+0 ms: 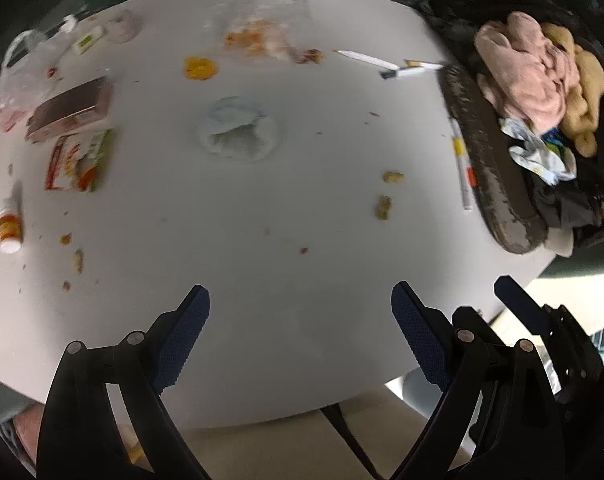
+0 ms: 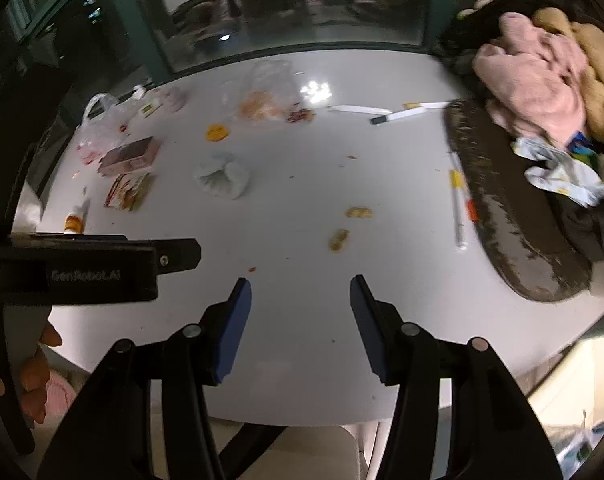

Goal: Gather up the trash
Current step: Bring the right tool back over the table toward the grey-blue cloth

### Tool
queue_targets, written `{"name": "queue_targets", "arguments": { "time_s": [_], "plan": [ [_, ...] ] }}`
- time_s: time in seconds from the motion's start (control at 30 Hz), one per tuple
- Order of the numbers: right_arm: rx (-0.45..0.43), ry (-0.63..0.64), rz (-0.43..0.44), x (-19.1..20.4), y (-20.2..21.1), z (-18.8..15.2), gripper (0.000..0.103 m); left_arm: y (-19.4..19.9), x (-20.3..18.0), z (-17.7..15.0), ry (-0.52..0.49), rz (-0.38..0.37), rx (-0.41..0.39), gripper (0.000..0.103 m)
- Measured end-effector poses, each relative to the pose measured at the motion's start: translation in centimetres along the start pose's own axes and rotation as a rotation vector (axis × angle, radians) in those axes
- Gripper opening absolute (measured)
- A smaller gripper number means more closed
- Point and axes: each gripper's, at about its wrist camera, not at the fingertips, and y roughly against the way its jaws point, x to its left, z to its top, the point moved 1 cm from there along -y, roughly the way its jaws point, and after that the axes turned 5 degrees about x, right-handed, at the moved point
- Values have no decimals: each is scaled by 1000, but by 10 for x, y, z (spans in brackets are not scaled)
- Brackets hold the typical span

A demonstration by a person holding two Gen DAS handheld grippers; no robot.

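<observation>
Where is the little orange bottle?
In both wrist views the orange bottle lies on its side at the white table's left edge, just below the red-and-green packet.

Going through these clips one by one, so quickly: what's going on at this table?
A person holds a gripper in each hand above a white table littered with trash. Both the left gripper and the right gripper are open and empty. Nothing has been picked up yet: a crumpled tissue, a snack packet, a small box, a little bottle, plastic bags, pens and food scraps lie scattered. A pile of clothes sits at the right.
</observation>
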Motion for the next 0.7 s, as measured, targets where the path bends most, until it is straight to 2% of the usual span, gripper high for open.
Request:
{"name": "queue_targets", "arguments": {
  "time_s": [0.17, 0.37, 0.57, 0.7],
  "plan": [
    [-1, 77, 54, 20, -6, 17, 50, 10, 21, -3, 51, 35, -30, 89],
    [18, 164, 107, 60, -17, 30, 50, 21, 67, -9, 148, 63, -46, 89],
    [34, 174, 113, 94, -29, 46, 50, 28, 115, -4, 211, 61, -60, 89],
    [38, 168, 86, 112, -36, 54, 50, 26, 134, 6, 193, 57, -57, 89]
  ]
}}
